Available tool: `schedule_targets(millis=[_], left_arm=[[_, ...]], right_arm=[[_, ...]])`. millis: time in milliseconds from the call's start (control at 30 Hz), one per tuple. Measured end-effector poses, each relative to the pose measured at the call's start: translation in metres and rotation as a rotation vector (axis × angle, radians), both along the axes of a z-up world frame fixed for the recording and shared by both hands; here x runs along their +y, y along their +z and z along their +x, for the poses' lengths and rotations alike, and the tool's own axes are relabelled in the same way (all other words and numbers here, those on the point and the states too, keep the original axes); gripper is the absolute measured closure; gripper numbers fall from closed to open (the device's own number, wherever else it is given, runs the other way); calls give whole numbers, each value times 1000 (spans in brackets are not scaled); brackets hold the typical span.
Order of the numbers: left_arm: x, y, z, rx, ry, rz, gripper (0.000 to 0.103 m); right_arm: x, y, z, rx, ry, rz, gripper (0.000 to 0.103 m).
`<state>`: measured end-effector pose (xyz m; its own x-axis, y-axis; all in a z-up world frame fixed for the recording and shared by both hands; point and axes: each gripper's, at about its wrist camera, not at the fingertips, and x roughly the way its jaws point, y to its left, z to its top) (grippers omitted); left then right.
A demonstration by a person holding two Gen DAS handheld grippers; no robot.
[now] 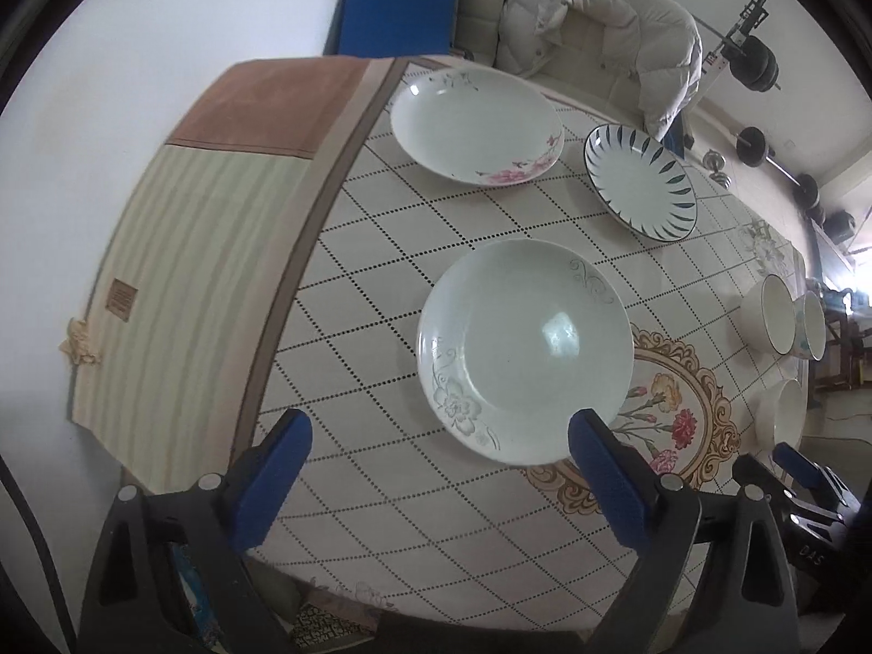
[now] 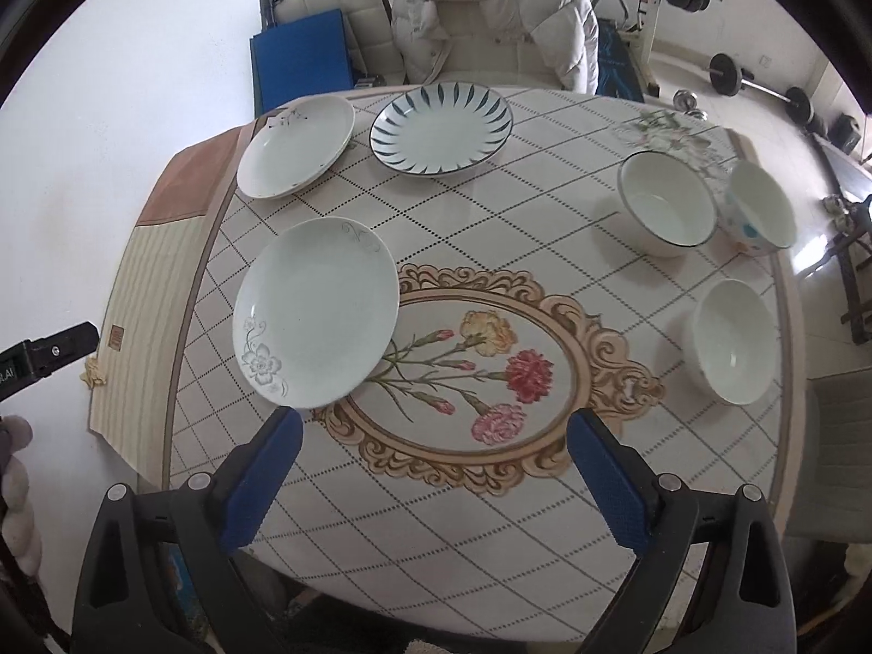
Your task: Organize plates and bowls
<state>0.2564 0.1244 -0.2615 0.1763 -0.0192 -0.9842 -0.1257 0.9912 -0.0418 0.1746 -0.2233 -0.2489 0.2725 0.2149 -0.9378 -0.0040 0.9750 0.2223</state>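
Three plates lie on the table's patterned cloth [image 2: 490, 518]. Nearest is a white plate with a grey flower [image 1: 523, 349] [image 2: 319, 321]; behind it sit a plate with pink blossoms [image 1: 477, 125] [image 2: 297, 147] and a blue-leaf plate [image 1: 640, 182] [image 2: 441, 128]. To the right stand a dark-rimmed bowl [image 2: 665, 201], a blue-dotted bowl [image 2: 757, 212] and a plain white bowl [image 2: 736, 340]. My left gripper [image 1: 441, 418] hangs open above the grey-flower plate's near edge, holding nothing. My right gripper [image 2: 435, 417] is open over the cloth's flower medallion, between plates and bowls.
A chair draped with a white padded jacket [image 2: 490, 16] stands behind the table. A blue mat [image 2: 300, 71] leans at the back left. Barbell weights [image 2: 763, 87] lie on the floor to the right. A hand [image 2: 16, 468] shows at the left edge.
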Motion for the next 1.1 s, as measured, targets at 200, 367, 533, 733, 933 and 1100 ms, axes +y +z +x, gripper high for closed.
schedule_targets(millis=[200,367,533,733,933,1100], left_arm=[[14,-82,60,159,-80,-107,32],[18,-129,90,236,-143,-133,52],[13,-152,96,294,-179,-180,60],[9,-164,89,326,-192,-190,74],[6,-156,80,292,-171,-152,78],[-6,-144,67,264,-168,-136,78]], right_arm=[[23,-80,84,160,-27,113,15],[33,-141,131,295,-55,199,32],[41,-174,149,364,-50,249,54],[46,-193,154,404,-69,318,74],[57,-198,155,373,-49,288,86],[63,-194,151,350,-14,258,86]])
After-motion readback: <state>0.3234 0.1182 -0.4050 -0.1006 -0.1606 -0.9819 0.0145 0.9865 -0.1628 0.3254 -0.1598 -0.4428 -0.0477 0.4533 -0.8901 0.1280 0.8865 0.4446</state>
